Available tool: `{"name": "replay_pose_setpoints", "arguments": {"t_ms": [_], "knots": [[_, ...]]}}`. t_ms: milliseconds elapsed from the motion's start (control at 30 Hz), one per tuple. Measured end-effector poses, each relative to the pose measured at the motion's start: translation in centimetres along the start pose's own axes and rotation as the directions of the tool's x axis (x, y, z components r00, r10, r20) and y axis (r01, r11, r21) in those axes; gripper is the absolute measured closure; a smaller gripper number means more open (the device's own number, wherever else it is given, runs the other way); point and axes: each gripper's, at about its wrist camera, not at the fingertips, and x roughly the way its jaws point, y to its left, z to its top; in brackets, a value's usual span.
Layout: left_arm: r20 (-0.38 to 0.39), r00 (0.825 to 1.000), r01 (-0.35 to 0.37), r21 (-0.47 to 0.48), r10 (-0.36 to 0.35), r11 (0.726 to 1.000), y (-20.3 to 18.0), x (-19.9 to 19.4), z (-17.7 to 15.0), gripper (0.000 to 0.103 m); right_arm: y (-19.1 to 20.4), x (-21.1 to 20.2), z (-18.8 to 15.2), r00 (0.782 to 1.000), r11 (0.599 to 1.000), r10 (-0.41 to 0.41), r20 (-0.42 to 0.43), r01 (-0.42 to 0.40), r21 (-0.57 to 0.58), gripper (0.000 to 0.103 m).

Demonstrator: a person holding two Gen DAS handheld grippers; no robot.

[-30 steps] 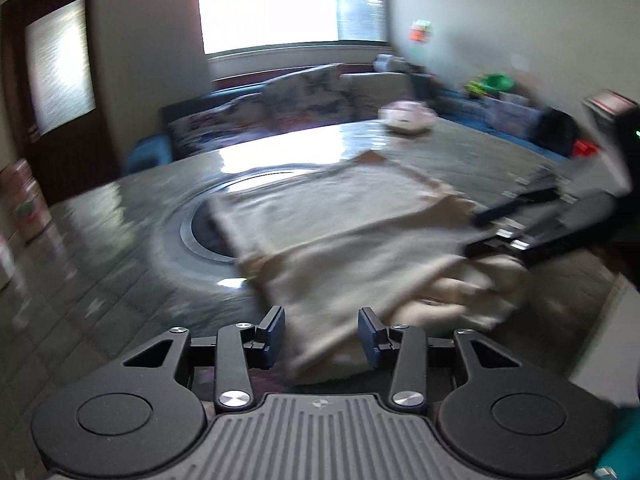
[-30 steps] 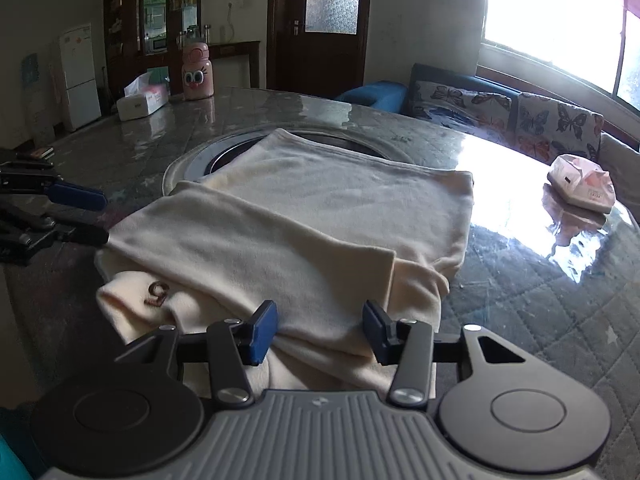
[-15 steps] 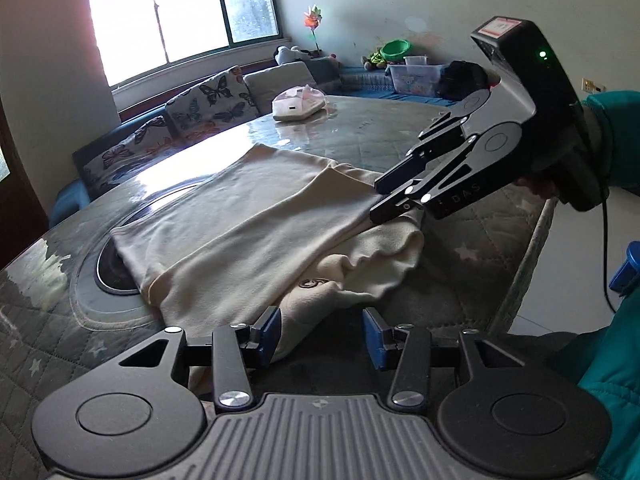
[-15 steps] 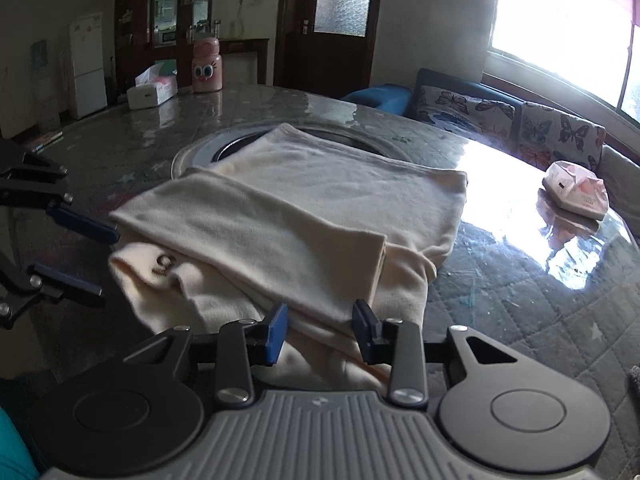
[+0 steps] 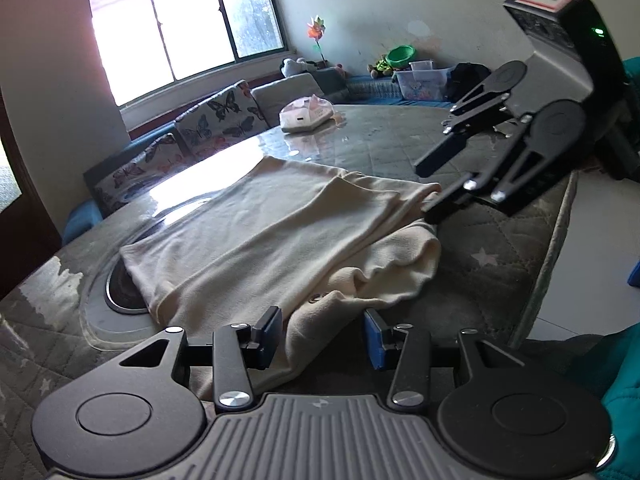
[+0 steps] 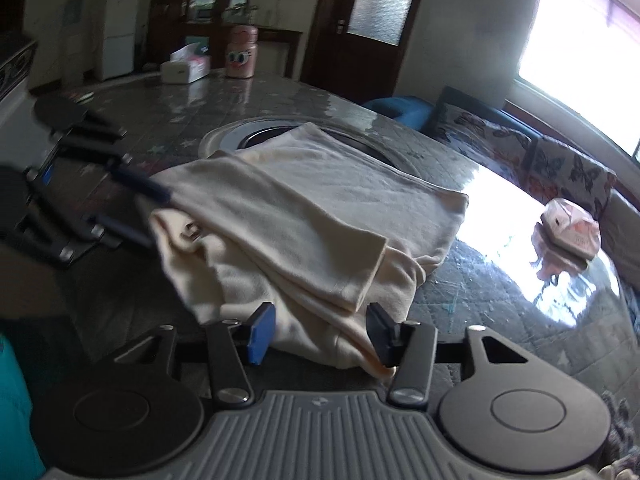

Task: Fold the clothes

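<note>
A cream folded garment (image 5: 280,232) lies on the grey quilted table (image 5: 472,288), partly over a round inset. My left gripper (image 5: 322,338) is open, its jaws on either side of the garment's near corner. My right gripper (image 6: 320,332) is open too, its jaws astride the garment's (image 6: 304,216) opposite corner. In the left wrist view the right gripper (image 5: 434,188) shows at the garment's right edge, one finger above the cloth and one at its side. In the right wrist view the left gripper (image 6: 150,212) shows at the left edge, with a fold of cloth between its fingers.
A pink pouch (image 5: 306,112) lies on the far side of the table. A tissue box (image 6: 186,68) and a pink bottle (image 6: 242,52) stand at the far end. A butterfly-print sofa (image 5: 208,128) runs under the window. The table edge (image 5: 548,256) is close on the right.
Both grippers have closed in on the garment's near corners and opened wider. The left view has swung to the right. The cloth's near edge has bunched up a little.
</note>
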Motion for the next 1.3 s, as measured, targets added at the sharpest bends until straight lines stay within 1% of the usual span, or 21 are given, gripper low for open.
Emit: {"name": "replay_pose_setpoints", "arguments": {"t_ms": [100, 167, 267, 300, 333, 367, 400, 433, 467, 533, 567, 633, 767, 800, 900, 1000, 1033, 1067, 1133, 1200, 1300], "knots": [[0.002, 1.000, -0.008, 0.007, 0.008, 1.000, -0.1, 0.2, -0.1, 0.056, 0.8, -0.1, -0.4, 1.000, 0.998, 0.009, -0.010, -0.009, -0.064, 0.050], [0.008, 1.000, -0.005, 0.025, 0.004, 1.000, -0.4, 0.3, -0.1, 0.056, 1.2, -0.1, -0.6, 1.000, 0.996, 0.013, -0.014, -0.014, -0.093, 0.044], [0.013, 1.000, -0.005, 0.064, 0.004, 0.998, -1.0, 0.6, -0.1, 0.057, 1.6, -0.1, -0.7, 1.000, 0.993, 0.018, -0.008, -0.019, -0.118, 0.041], [0.013, 1.000, -0.005, 0.069, 0.004, 0.998, -1.1, 0.7, -0.1, 0.060, 1.6, 0.0, -0.7, 1.000, 0.992, 0.019, -0.007, -0.019, -0.121, 0.040], [0.013, 1.000, -0.004, 0.069, 0.004, 0.998, -1.1, 0.9, -0.1, 0.071, 1.7, 0.0, -0.7, 1.000, 0.992, 0.020, -0.006, -0.020, -0.124, 0.039], [0.012, 1.000, -0.004, 0.062, 0.003, 0.998, -1.1, 1.0, 0.0, 0.081, 1.7, 0.1, -0.7, 1.000, 0.992, 0.019, -0.005, -0.020, -0.128, 0.039], [0.012, 1.000, -0.003, 0.052, 0.002, 0.999, -0.9, 1.1, 0.1, 0.084, 1.7, 0.2, -0.7, 1.000, 0.991, 0.018, -0.004, -0.019, -0.133, 0.039], [0.019, 1.000, -0.002, 0.036, 0.001, 0.999, -0.7, 1.0, 0.2, 0.089, 1.8, 0.2, -0.7, 1.000, 0.990, 0.016, -0.002, -0.016, -0.143, 0.038], [0.026, 1.000, -0.002, 0.020, 0.002, 1.000, -0.4, 0.9, 0.4, 0.092, 1.9, 0.3, -0.8, 1.000, 0.988, 0.013, -0.001, -0.012, -0.155, 0.036], [0.042, 0.999, -0.005, -0.008, 0.005, 1.000, 0.2, 0.7, 0.8, 0.093, 2.1, 0.3, -1.0, 1.000, 0.982, 0.010, 0.010, -0.008, -0.188, 0.031], [0.051, 0.999, -0.007, -0.022, 0.008, 1.000, 0.5, 0.6, 1.1, 0.094, 2.2, 0.3, -1.0, 1.000, 0.979, 0.010, 0.017, -0.006, -0.205, 0.031], [0.064, 0.998, 0.002, -0.060, 0.002, 0.998, 1.4, 0.5, 1.7, 0.094, 2.4, 0.6, -1.1, 0.999, 0.973, 0.010, 0.030, -0.002, -0.232, 0.031], [0.066, 0.998, 0.024, -0.124, -0.016, 0.992, 3.1, 1.0, 2.7, 0.094, 2.7, 1.6, -0.8, 0.998, 0.965, 0.007, 0.061, 0.009, -0.261, 0.031], [0.066, 0.998, 0.032, -0.132, -0.023, 0.991, 3.3, 1.1, 2.8, 0.094, 2.6, 1.9, -0.7, 0.998, 0.965, 0.010, 0.070, 0.008, -0.261, 0.033], [0.064, 0.997, 0.053, -0.154, -0.044, 0.987, 4.1, 1.6, 3.1, 0.094, 2.4, 2.9, -0.1, 0.996, 0.968, 0.025, 0.083, -0.003, -0.251, 0.043], [0.060, 0.996, 0.069, -0.168, -0.059, 0.983, 4.5, 1.7, 3.0, 0.094, 1.7, 4.3, 0.8, 0.996, 0.972, 0.057, 0.073, -0.039, -0.231, 0.058], [0.058, 0.996, 0.073, -0.164, -0.064, 0.984, 4.4, 1.6, 2.8, 0.093, 1.4, 4.6, 1.1, 0.995, 0.974, 0.071, 0.068, -0.055, -0.222, 0.070], [0.055, 0.997, 0.071, -0.159, -0.063, 0.985, 4.3, 1.6, 2.6, 0.091, 1.1, 4.8, 1.4, 0.995, 0.976, 0.086, 0.054, -0.073, -0.204, 0.079], [0.047, 0.997, 0.070, -0.144, -0.064, 0.987, 3.9, 1.3, 2.1, 0.090, 0.3, 5.3, 2.0, 0.992, 0.980, 0.121, 0.031, -0.114, -0.162, 0.086], [0.043, 0.998, 0.056, -0.123, -0.051, 0.991, 3.4, 1.1, 1.5, 0.087, -0.3, 5.4, 2.5, 0.989, 0.982, 0.146, 0.018, -0.143, -0.120, 0.088], [0.039, 0.999, 0.027, -0.081, -0.024, 0.996, 2.4, 0.6, 0.5, 0.079, -1.0, 5.4, 3.1, 0.986, 0.984, 0.168, 0.007, -0.167, -0.062, 0.090]]}}
